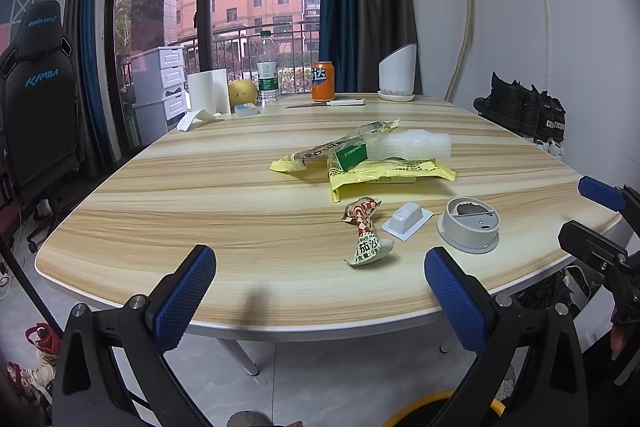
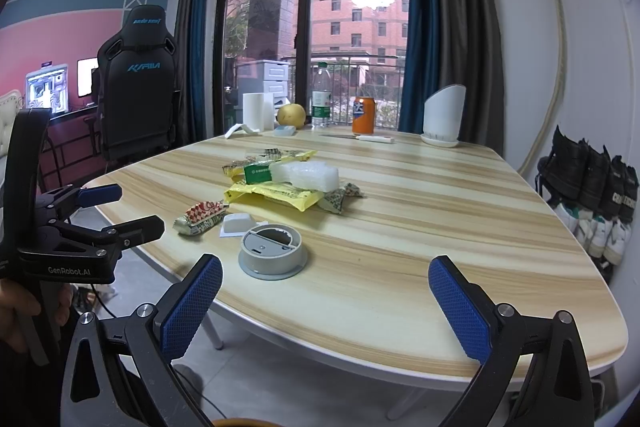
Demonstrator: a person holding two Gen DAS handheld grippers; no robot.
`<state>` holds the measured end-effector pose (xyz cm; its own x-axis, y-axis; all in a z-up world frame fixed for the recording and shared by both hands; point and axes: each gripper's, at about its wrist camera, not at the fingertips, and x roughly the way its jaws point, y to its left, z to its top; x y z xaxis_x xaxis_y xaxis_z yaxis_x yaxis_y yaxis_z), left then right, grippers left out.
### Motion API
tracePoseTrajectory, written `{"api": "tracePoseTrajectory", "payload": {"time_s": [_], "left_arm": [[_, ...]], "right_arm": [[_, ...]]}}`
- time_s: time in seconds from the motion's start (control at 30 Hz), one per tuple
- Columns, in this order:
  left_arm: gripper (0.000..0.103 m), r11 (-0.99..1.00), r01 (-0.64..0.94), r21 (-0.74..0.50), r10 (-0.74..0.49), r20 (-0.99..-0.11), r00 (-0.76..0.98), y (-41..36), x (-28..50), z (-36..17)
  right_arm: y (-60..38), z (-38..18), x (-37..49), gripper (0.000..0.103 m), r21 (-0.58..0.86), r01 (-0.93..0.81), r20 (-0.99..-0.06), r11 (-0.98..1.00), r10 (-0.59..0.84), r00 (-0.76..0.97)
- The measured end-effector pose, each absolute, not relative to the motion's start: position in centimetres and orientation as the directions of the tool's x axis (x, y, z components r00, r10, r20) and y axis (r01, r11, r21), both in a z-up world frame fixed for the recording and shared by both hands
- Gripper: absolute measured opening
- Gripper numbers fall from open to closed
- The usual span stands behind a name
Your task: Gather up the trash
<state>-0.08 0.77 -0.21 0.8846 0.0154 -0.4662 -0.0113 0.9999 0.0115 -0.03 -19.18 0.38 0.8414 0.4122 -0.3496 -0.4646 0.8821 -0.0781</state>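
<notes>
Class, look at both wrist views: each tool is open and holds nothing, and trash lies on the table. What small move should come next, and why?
Probably ease the left tool forward toward the red-checked wrapper. Both it and the right tool hang open short of the table, and this wrapper is the nearest trash, lying apart from the plastic blister and grey round base.

You see a pale striped wood-grain table (image 1: 200, 187), yellow printed plastic wrappers (image 1: 384, 173), a red-and-white checkered crumpled packet (image 1: 362, 215), and a grey round plastic holder (image 1: 470, 225).
</notes>
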Motion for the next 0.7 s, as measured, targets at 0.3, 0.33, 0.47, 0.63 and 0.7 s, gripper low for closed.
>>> {"api": "tracePoseTrajectory", "payload": {"time_s": [0.3,0.33,0.47,0.63,0.7], "left_arm": [[0.102,1.000,-0.018,0.009,0.020,-0.468,0.884,1.0,0.0,-0.2],[0.102,1.000,-0.018,0.009,0.020,-0.469,0.883,1.0,0.0,-0.2],[0.102,1.000,-0.018,0.008,0.020,-0.469,0.883,1.0,-0.2,-0.2],[0.102,1.000,-0.021,0.008,0.022,-0.471,0.882,1.0,-0.1,-0.2],[0.102,1.000,-0.025,0.009,0.026,-0.473,0.881,1.1,-0.2,-0.2]], "right_arm": [[-19.2,0.3,-0.1,0.103,-0.080,-0.468,-0.352,0.880,0.415,0.839],[-19.1,0.3,-0.1,0.103,-0.080,-0.470,-0.353,0.879,0.416,0.838],[-18.7,0.1,-0.1,0.103,-0.085,-0.479,-0.356,0.873,0.423,0.833],[-18.1,0.1,0.2,0.103,-0.081,-0.495,-0.360,0.865,0.438,0.824],[-17.9,0.2,0.3,0.103,-0.072,-0.507,-0.358,0.859,0.452,0.817]]}}
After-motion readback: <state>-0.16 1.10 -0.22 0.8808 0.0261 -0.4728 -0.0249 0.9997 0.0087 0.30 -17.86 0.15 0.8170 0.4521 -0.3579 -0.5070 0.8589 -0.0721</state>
